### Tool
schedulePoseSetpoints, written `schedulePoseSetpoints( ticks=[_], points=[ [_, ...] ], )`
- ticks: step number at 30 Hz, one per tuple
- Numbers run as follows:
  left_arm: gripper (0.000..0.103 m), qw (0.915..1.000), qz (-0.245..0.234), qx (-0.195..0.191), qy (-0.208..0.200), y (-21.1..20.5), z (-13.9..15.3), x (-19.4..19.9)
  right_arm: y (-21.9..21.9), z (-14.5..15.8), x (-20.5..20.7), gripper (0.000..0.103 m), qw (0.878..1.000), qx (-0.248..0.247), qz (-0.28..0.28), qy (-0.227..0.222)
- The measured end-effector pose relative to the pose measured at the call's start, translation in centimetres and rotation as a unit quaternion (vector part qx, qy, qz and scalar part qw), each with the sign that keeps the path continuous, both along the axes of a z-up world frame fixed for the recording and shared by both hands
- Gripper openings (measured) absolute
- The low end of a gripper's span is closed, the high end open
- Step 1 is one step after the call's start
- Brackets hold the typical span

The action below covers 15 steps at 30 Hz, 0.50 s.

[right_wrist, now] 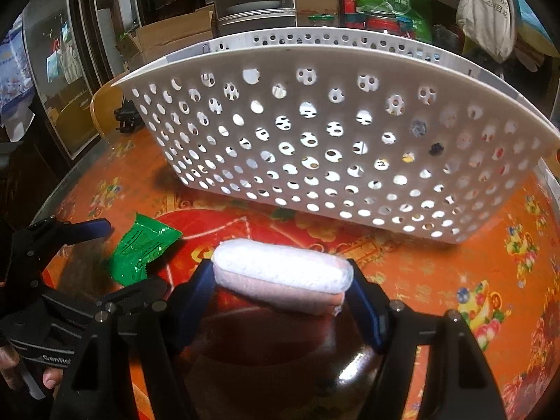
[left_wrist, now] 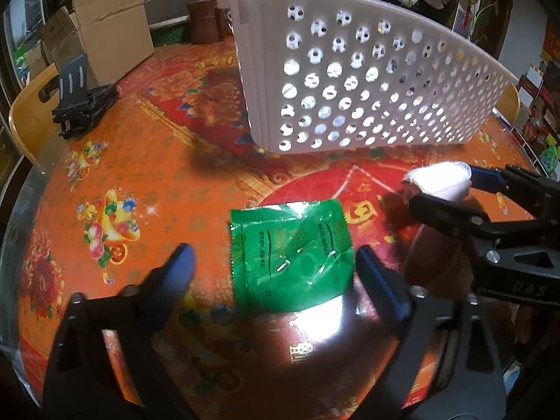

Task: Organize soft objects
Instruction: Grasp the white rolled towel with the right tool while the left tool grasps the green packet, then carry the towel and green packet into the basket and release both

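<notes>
— So where do the soft things sit?
— Green foil packet [left_wrist: 292, 257] lies flat on the tablecloth [left_wrist: 140, 161] between the spread left gripper [left_wrist: 274, 262]; right gripper [right_wrist: 280, 280] clamps the rolled white-pink towel [right_wrist: 281, 276] before the white perforated basket [right_wrist: 315, 140].

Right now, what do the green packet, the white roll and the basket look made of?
Green packet: glossy plastic or foil film, with crinkles, glare and a serrated edge.
White roll: soft, matte, fuzzy cloth or paper, pinkish underneath; I cannot tell which.
Basket: rigid, smooth white plastic, with punched round holes.
</notes>
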<state>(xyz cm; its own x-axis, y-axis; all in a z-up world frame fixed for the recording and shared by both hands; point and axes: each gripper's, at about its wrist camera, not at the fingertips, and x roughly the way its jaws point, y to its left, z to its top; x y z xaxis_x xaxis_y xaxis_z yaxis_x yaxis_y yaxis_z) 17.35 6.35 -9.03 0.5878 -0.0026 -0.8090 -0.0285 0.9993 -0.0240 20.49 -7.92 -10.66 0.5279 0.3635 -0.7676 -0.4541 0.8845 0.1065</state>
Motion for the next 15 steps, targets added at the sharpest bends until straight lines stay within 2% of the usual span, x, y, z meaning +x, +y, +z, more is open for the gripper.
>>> schedulePoseSetpoints(
  ticks=[1,3,4,11,15],
  points=[
    [0.076,1.0,0.0,0.0,-0.005,0.0,0.1,-0.1,-0.1,0.0,0.0,0.072,1.0,0.0,0.0,-0.001],
    [0.053,0.9999,0.0,0.001,-0.016,-0.2,0.4,-0.4,-0.6,0.0,-0.2,0.072,1.0,0.001,-0.001,0.0],
    [0.05,0.9998,0.002,0.001,-0.019,-0.2,0.4,-0.4,-0.6,0.0,-0.2,0.072,1.0,0.001,-0.001,0.0],
    [0.046,0.9991,0.018,-0.011,-0.036,0.5,0.9,-1.1,-1.1,0.2,-0.4,0.072,1.0,0.004,-0.008,0.0],
    [0.046,0.9985,0.023,-0.004,-0.05,0.6,1.4,-1.5,-1.3,0.5,-0.5,0.072,1.0,0.007,-0.009,-0.003]
  ],
)
